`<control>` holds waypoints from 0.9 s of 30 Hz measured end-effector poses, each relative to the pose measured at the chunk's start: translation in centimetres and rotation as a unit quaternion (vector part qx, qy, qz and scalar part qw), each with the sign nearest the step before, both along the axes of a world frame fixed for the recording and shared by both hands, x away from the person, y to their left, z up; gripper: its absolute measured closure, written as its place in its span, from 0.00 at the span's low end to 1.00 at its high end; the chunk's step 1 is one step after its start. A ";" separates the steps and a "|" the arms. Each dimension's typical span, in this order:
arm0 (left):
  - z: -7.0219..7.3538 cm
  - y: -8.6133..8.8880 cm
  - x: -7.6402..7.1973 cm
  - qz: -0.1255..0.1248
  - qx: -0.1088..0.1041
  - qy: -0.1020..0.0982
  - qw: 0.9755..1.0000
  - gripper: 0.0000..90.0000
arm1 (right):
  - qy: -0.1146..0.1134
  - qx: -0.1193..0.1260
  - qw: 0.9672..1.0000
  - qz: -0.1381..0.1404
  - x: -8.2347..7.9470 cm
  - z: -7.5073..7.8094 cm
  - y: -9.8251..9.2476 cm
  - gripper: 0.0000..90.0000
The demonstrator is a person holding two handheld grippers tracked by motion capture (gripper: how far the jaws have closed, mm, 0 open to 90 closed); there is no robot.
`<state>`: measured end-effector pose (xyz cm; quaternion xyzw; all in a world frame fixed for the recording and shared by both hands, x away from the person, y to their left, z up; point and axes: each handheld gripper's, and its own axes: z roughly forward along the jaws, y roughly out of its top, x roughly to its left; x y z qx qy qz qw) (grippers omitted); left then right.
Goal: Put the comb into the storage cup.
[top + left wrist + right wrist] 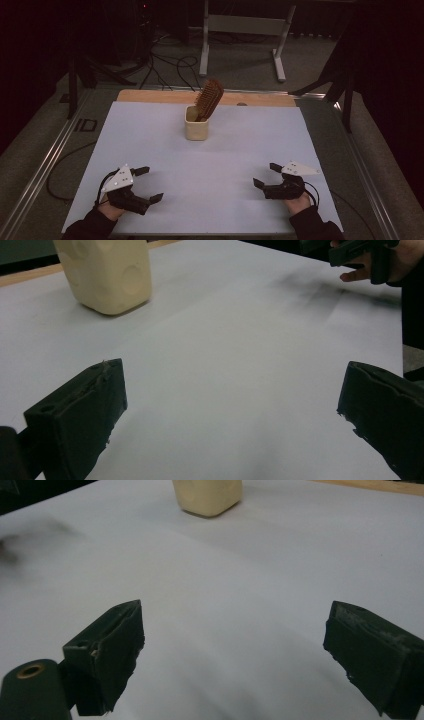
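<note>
A cream cup point(196, 127) stands at the back middle of the white sheet point(200, 165), with a brown wooden hairbrush point(208, 98) upright in it, bristles up and leaning right. My left gripper point(148, 184) rests open near the front left, jaws wide apart, nothing between them. My right gripper point(266, 175) rests open near the front right, also holding nothing. In the left gripper view the cup point(107, 275) sits far ahead at upper left and the other hand point(372, 260) shows at top right. The right gripper view has the cup point(207, 495) at top centre.
The sheet lies on a wooden board point(150, 96) whose far strip shows behind the cup. Metal rails point(45, 165) run along both table sides. Cables point(165, 65) and a white table frame point(240, 25) are on the floor beyond.
</note>
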<state>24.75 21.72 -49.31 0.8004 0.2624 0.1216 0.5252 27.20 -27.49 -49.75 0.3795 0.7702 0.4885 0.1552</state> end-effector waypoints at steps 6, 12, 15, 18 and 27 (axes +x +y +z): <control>0.0 0.0 -0.1 0.001 -0.001 -0.002 1.000 0.00 | -0.013 -0.016 1.000 -0.006 -1.1 -0.4 -0.5 0.10; -0.1 -0.1 0.0 0.000 0.001 0.001 1.000 0.00 | -0.017 -0.040 0.999 -0.006 -0.9 -0.9 -0.7 0.10; -0.2 -0.1 0.0 0.000 0.003 0.002 1.000 0.00 | -0.019 -0.040 0.999 -0.004 -0.8 -1.0 -0.6 0.10; -0.2 -0.1 0.0 0.000 0.003 0.002 1.000 0.00 | -0.019 -0.037 0.999 -0.003 -0.7 -1.1 -0.7 0.10; -0.2 -0.2 0.0 0.000 0.006 0.001 1.000 0.00 | -0.016 -0.033 0.999 -0.003 -0.8 -0.9 -0.6 0.10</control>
